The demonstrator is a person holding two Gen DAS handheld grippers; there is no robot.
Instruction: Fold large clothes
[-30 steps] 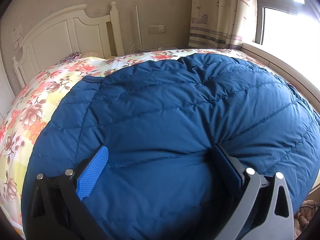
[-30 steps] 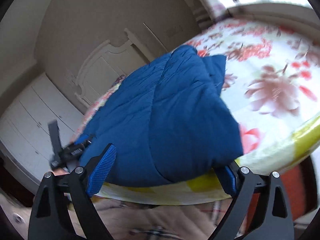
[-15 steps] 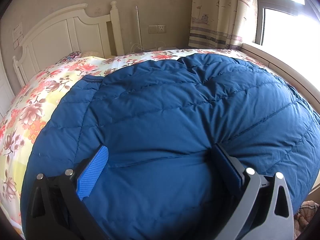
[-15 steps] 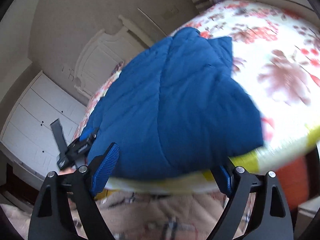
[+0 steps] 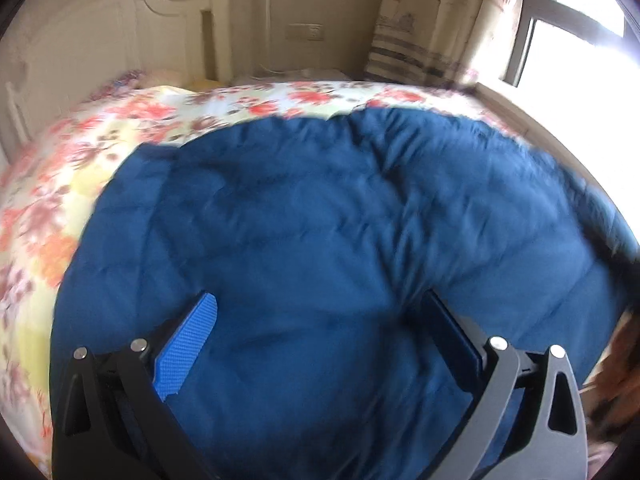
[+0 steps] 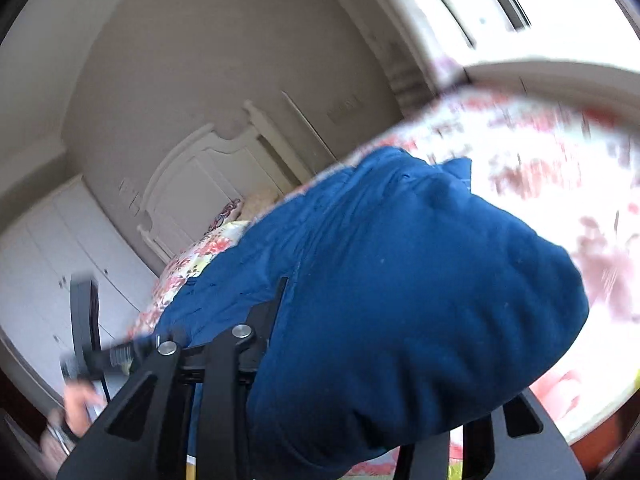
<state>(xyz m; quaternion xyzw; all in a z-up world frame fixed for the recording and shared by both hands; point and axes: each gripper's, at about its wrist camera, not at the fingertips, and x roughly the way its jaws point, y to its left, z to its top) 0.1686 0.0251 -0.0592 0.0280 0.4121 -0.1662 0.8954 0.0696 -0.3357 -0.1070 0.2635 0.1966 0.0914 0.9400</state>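
A large dark blue quilted jacket [image 5: 340, 216] lies on a floral bed cover [image 5: 60, 168]. My left gripper [image 5: 320, 320] is open, its fingers pressed down into the jacket's near edge with padded cloth bulging between them. In the right wrist view the jacket [image 6: 420, 300] fills the gripper's mouth. My right gripper [image 6: 360, 360] has its left finger [image 6: 276, 300] pressed against the jacket's side, and the right finger is hidden under the cloth. The left gripper [image 6: 120, 356] and the hand holding it show at the lower left of that view.
A white headboard [image 5: 100, 40] stands at the far end of the bed. A curtain [image 5: 432, 20] and a bright window [image 5: 580, 32] are at the right. White wardrobe doors [image 6: 60, 272] stand to the left of the bed. The floor [image 5: 616, 360] shows at the bed's right edge.
My right gripper has moved onto the jacket's corner and its fingers have closed in, and the cloth now covers its right finger. The left gripper has shifted slightly and stays open on the jacket.
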